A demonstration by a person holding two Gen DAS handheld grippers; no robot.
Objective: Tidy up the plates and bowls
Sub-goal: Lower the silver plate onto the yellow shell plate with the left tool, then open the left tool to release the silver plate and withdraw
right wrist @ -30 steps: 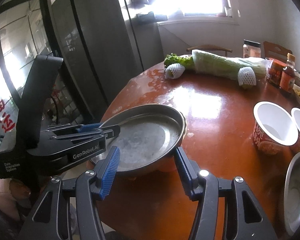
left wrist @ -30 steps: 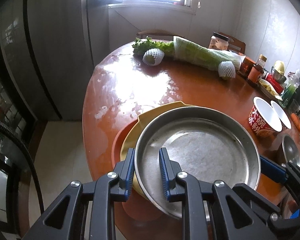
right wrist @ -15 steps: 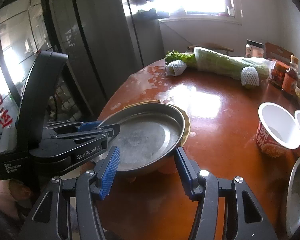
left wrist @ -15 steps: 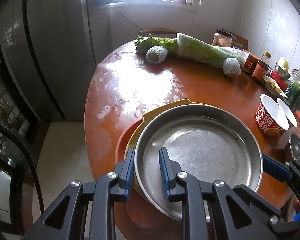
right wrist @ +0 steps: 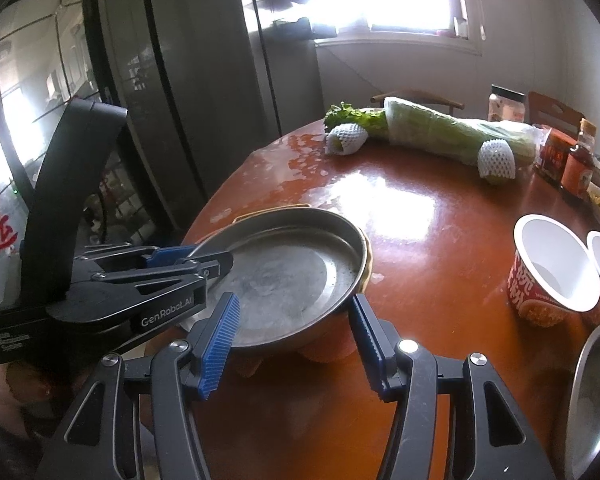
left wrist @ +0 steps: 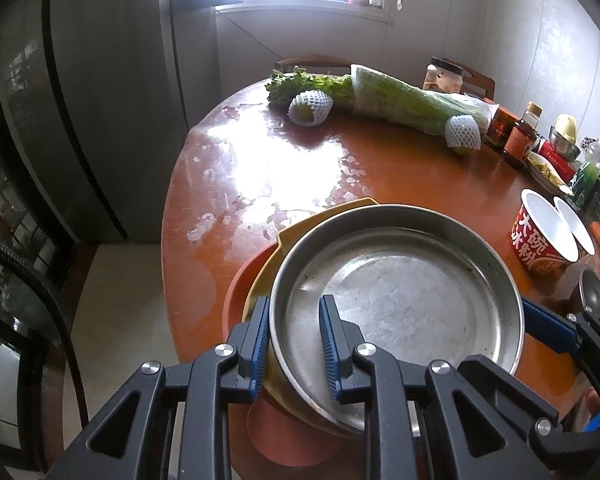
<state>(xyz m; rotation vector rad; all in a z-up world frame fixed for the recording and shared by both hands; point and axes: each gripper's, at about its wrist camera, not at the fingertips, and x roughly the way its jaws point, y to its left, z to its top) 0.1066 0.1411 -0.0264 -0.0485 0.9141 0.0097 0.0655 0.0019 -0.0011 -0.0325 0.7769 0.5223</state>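
Note:
A round steel plate (left wrist: 404, 292) rests on a yellow dish (left wrist: 296, 228), which sits on an orange-red plate (left wrist: 240, 292), near the round table's front edge. My left gripper (left wrist: 294, 344) has its fingers astride the stack's near rim, one inside the steel plate and one outside. The stack also shows in the right wrist view (right wrist: 292, 272), with the left gripper (right wrist: 204, 264) at its left rim. My right gripper (right wrist: 296, 332) is open and empty, just in front of the stack's near side.
Two red paper noodle bowls (right wrist: 552, 276) and a steel bowl (right wrist: 596, 392) stand to the right. Wrapped greens (left wrist: 404, 100), two foam-netted fruits (left wrist: 310, 108), jars and bottles (left wrist: 520, 136) line the far side. A grey fridge (right wrist: 220, 80) stands left of the table.
Both cameras have drawn back and risen a little, so the stack sits slightly lower and farther in view. The left fingers stay on the steel plate's rim. The right gripper stays open.

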